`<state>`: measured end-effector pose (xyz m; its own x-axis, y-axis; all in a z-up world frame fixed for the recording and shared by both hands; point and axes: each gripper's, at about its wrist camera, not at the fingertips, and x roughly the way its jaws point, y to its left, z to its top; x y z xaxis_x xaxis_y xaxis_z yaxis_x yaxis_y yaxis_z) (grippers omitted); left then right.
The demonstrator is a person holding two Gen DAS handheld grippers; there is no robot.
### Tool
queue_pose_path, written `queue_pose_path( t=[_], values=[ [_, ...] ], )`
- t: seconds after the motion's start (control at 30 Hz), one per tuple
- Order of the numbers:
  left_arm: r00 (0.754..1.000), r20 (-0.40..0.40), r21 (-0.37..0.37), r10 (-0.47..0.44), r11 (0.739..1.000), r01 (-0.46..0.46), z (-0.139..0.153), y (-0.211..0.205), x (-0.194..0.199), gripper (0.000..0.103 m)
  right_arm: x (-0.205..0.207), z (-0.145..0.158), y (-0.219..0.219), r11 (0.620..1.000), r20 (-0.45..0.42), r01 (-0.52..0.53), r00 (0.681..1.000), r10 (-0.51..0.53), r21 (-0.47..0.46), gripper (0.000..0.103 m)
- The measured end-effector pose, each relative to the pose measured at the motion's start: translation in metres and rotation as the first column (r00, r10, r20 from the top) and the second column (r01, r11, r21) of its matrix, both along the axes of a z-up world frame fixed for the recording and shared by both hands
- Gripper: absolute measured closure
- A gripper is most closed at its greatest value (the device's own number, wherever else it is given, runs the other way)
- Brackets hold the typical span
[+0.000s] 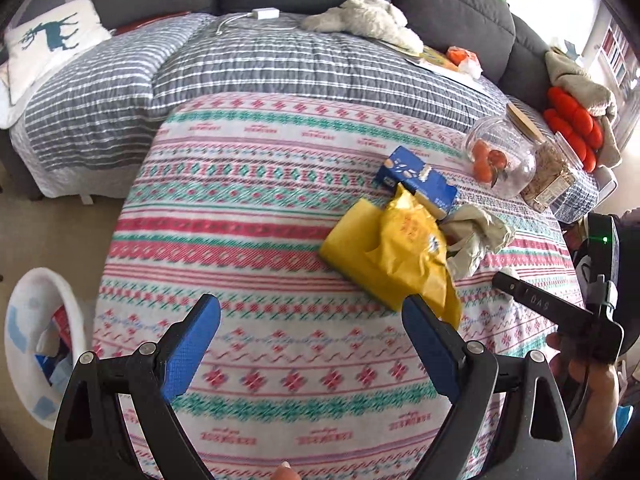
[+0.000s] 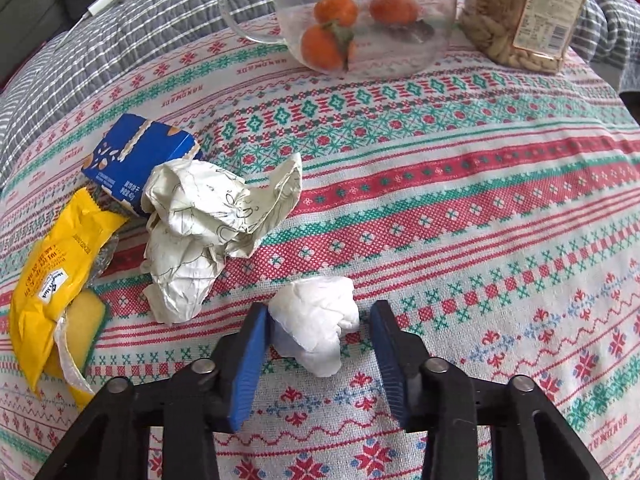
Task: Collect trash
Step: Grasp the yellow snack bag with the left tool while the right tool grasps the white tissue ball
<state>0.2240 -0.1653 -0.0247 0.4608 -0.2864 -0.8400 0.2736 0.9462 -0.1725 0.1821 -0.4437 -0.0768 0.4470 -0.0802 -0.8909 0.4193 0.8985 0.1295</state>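
A small white tissue ball [image 2: 316,320] lies on the patterned cloth [image 2: 480,208] between the fingers of my right gripper [image 2: 320,307]. The left pad touches it and a thin gap shows at the right pad, so the gripper is open. Left of it lie crumpled printed paper [image 2: 208,224], a blue carton [image 2: 132,156], a yellow wrapper [image 2: 52,272] and a yellow sponge [image 2: 86,316]. My left gripper [image 1: 310,304] hovers wide open and empty above the cloth, just near-left of the yellow wrapper [image 1: 404,256] and blue carton [image 1: 416,180].
A white bin [image 1: 44,344] holding scraps stands on the floor at the left. A glass jar with oranges [image 2: 360,20] and a jar of nuts [image 2: 528,12] stand at the cloth's far edge. Behind are a striped quilt [image 1: 280,64], a grey sofa and a pillow [image 1: 48,40].
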Motion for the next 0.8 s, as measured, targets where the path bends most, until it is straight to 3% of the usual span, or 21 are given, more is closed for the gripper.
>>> queue_pose_path(
  t=[0.03, 0.13, 0.27, 0.47, 0.8],
  values=[
    [1.0, 0.005, -0.003, -0.006, 1.0, 0.006, -0.001, -0.005, 0.001, 0.009, 0.0, 0.0, 0.0, 1.0, 0.0, -0.006, 1.0, 0.006, 0.001, 0.073],
    [0.999, 0.012, -0.023, -0.034, 0.999, 0.034, -0.003, -0.023, 0.005, 0.01, 0.0, -0.001, -0.001, 1.0, -0.01, -0.022, 1.0, 0.022, -0.006, 0.08],
    [0.995, 0.034, -0.036, -0.096, 0.995, 0.097, -0.005, -0.044, 0.007, 0.015, -0.011, 0.008, -0.006, 0.999, 0.0, -0.031, 1.0, 0.031, -0.014, 0.081],
    [0.984, 0.049, 0.032, -0.172, 0.985, 0.171, -0.02, -0.077, 0.009, 0.026, -0.032, 0.025, -0.025, 0.999, 0.025, -0.026, 0.999, 0.027, -0.025, 0.081],
    [0.982, 0.049, 0.055, -0.185, 0.982, 0.182, -0.029, -0.082, 0.009, 0.038, -0.051, 0.033, -0.051, 1.0, 0.018, -0.01, 1.0, 0.01, -0.021, 0.081]
  ],
)
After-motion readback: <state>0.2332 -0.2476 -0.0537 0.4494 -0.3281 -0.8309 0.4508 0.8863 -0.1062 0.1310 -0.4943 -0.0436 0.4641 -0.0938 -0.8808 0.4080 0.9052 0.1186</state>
